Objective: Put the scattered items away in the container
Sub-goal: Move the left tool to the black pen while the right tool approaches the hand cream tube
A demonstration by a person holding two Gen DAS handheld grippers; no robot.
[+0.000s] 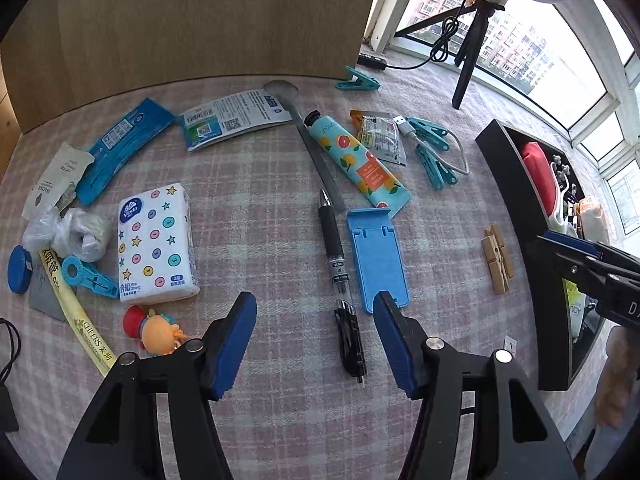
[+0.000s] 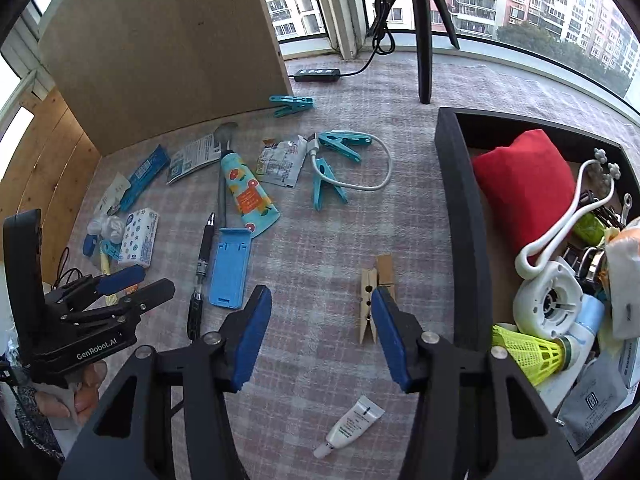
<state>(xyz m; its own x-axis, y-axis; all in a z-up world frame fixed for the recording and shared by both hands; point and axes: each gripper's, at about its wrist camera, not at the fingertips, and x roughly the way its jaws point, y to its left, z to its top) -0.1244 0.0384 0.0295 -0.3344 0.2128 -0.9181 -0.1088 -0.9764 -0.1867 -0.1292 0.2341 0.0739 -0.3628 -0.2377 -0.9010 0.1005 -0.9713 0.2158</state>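
My left gripper (image 1: pixel 316 304) is open, pointing down at the checked cloth, with a black pen (image 1: pixel 334 248) lying lengthwise between its blue pads, untouched. A blue phone stand (image 1: pixel 376 256) lies just beyond its right pad. My right gripper (image 2: pixel 320 296) is also open above the cloth; a pair of wooden clothespins (image 2: pixel 370 292) lies against the outside of its right pad, partly hidden by it. The black container (image 2: pixel 460 200) stands to the right, holding a red pouch (image 2: pixel 524 184) and several small things. A small white tube (image 2: pixel 352 424) lies under the right gripper.
Scattered on the cloth are a fruit-print cream tube (image 1: pixel 356 160), a tissue pack (image 1: pixel 156 244), a toy figure (image 1: pixel 156 330), teal clips (image 2: pixel 340 144), a white cable (image 2: pixel 376 160) and packets. A brown board (image 1: pixel 192 20) stands behind, and a tripod (image 2: pixel 424 40) by the window.
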